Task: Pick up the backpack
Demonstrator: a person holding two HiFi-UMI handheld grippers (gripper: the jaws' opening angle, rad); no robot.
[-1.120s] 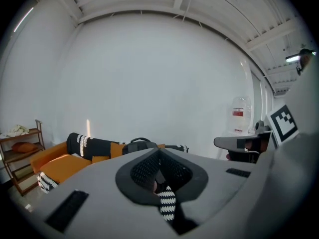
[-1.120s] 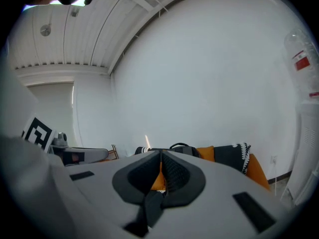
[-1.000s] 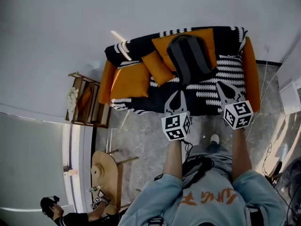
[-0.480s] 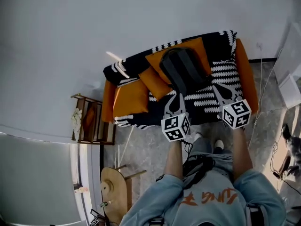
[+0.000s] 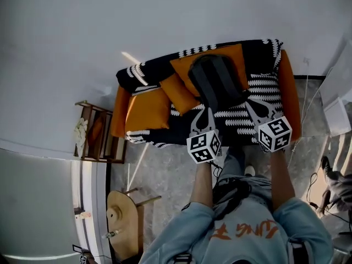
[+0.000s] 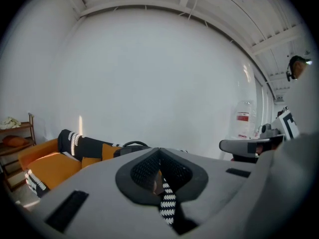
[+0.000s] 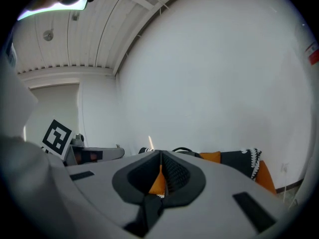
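Observation:
A dark grey backpack (image 5: 217,81) leans upright against an orange cushion (image 5: 212,59) on the sofa (image 5: 289,92), which is covered by a black-and-white throw. My left gripper (image 5: 208,112) is shut and empty, its tip just short of the backpack's lower edge. Over the seat to the backpack's right, my right gripper (image 5: 248,104) is also shut and empty. In the left gripper view the closed tip (image 6: 159,151) points at the sofa, and the backpack's top handle (image 6: 133,145) shows above it. The right gripper view shows the same handle (image 7: 182,150) past its closed tip (image 7: 160,155).
Two more orange cushions (image 5: 148,109) lie on the sofa's left half. A wooden shelf (image 5: 96,131) stands to its left, with a round wooden table (image 5: 124,219) nearer me. Cables (image 5: 316,186) and a person's foot (image 5: 330,169) are on the floor at right.
Both grippers have come a little nearer the sofa and backpack, jaws still shut. A person at the bottom left has left the head view.

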